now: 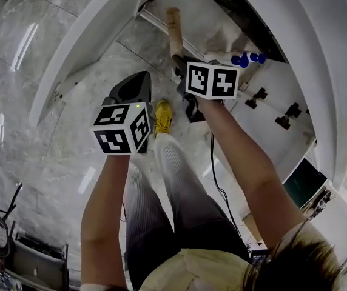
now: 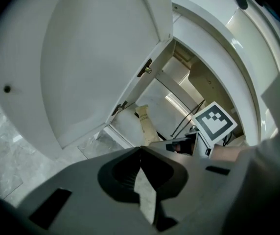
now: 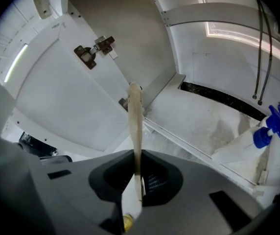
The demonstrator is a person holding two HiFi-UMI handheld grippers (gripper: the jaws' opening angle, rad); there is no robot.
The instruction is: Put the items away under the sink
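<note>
My right claw (image 3: 136, 153) pinches the flat tan pouch (image 3: 135, 116) edge-on, its far end pointing into the open sink cabinet (image 3: 213, 116).

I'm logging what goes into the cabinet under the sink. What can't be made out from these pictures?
- Print on the tan packet: too small in the left gripper view, edge-on in the right gripper view.
- Bottles under the blue spray heads: in the right gripper view, hidden behind a white heap.
</note>
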